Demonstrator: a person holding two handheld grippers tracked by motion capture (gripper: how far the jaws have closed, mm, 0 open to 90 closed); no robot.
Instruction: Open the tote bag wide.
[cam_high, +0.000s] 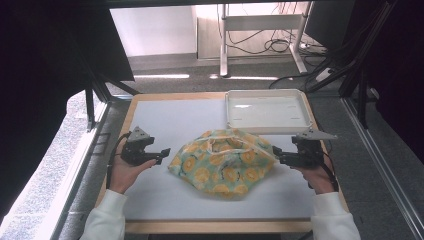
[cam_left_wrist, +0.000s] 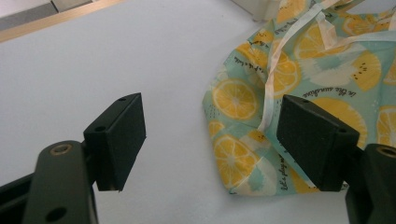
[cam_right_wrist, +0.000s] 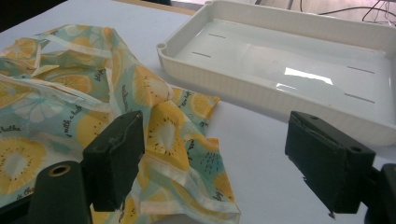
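Both grippers (cam_high: 165, 152) (cam_high: 276, 152) gape beside the lemon-print cloth (cam_high: 222, 162) between them

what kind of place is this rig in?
Probably a lab or office test bench, not a home: a wood-edged table with a white mat, framed by black struts, carpet underneath, and loose cables under a desk behind. A lemon-print cloth and white tray are laid out.

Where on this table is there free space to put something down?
Bare white table surface lies left of the shallow white plastic tray, and along the near edge below the crumpled lemon-print cloth. Crowded: the middle, between both grippers.
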